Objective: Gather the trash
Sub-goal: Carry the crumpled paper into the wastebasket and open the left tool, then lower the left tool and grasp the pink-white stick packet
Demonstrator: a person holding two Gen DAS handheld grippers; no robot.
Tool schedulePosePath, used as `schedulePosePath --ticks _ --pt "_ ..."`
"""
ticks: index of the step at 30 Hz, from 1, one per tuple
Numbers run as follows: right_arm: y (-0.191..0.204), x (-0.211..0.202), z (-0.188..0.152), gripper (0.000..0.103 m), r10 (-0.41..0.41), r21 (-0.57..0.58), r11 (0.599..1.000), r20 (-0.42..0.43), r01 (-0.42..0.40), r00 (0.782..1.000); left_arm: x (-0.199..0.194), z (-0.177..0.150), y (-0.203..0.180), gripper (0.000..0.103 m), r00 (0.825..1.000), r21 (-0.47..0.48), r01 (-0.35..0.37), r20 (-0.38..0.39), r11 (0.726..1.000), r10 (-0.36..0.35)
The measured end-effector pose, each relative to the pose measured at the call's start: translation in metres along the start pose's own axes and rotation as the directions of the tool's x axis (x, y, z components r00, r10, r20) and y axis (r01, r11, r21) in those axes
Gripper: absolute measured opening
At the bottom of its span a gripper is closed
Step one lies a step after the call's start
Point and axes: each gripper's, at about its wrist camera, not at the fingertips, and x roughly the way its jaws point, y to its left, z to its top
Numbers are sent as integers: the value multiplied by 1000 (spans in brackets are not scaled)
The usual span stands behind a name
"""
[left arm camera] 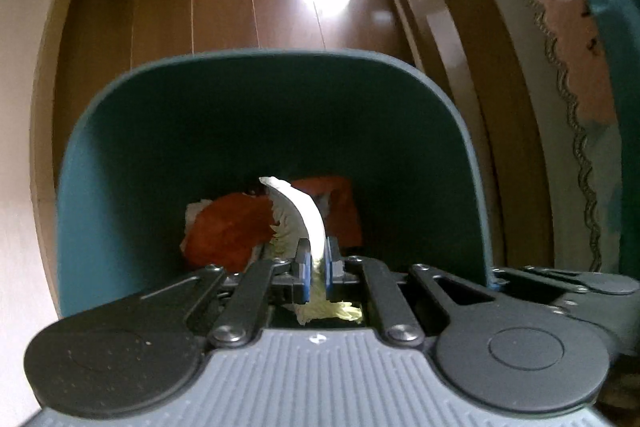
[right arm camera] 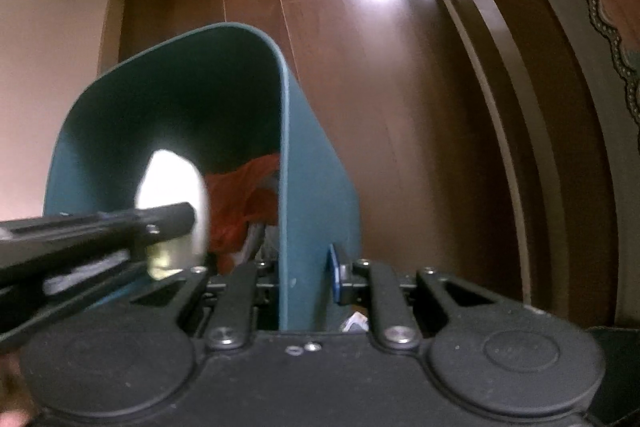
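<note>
Pinching a white cabbage scrap point(left arm camera: 310, 215), long axis pointing down, left gripper point(left arm camera: 317, 269) hangs directly over the teal bin point(left arm camera: 120, 167) whose right wall the right gripper point(right arm camera: 308, 275) clamps.

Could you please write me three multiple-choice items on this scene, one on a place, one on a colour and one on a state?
1. Where does the right gripper grip the bin?
A. on its side wall at the rim
B. under its base
C. on a handle

2. What colour is the crumpled trash at the bottom of the bin?
A. blue
B. orange
C. black

3. How are the left gripper and the cabbage piece?
A. the gripper is open and the piece lies on the floor
B. the gripper is shut on the piece above the bin's opening
C. the piece lies at the bottom of the bin

Answers:
1 A, the teal wall runs between its two fingers.
2 B, orange shows deep inside the bin in both views.
3 B, the blue pads pinch the white stalk over the bin.
</note>
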Motion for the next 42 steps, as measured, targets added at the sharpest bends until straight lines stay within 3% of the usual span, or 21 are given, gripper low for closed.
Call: schedulePosePath --ticks 8,11,14,16,20,25,32,36,38,42 --pt "-4 -1 0 16 -27 -41 999 2 27 1000 22 5 -10 6 996 20 23 -85 1000 -22" --pt "-9 0 -1 16 -36 -39 999 1 36 999 27 7 -13 11 995 39 28 -100 999 -24" --pt "-14 1 -3 16 -46 -38 998 0 46 999 26 8 -20 35 995 66 28 -97 997 -22" --pt "-20 2 -3 16 -56 -38 998 5 57 998 17 6 -22 57 998 88 19 -63 996 -14" --pt "-42 4 -6 16 -71 -13 997 8 71 997 -8 0 -24 59 999 91 39 0 995 -39" --pt "-74 6 -5 16 -103 31 994 5 103 995 -35 -12 -16 59 998 85 10 69 996 -16" --pt "-139 15 3 16 -150 106 983 -4 150 989 -32 -35 -3 66 990 16 -96 106 995 94" --pt "-168 22 5 17 -177 111 978 -21 178 984 -11 -61 10 68 982 -23 -160 96 987 162" --pt "-179 26 4 17 -190 112 975 -30 192 981 6 -76 19 78 979 -46 -182 85 982 185" --pt "-194 36 -1 18 -202 128 971 -26 204 979 64 -102 38 80 977 -52 -199 62 979 202"
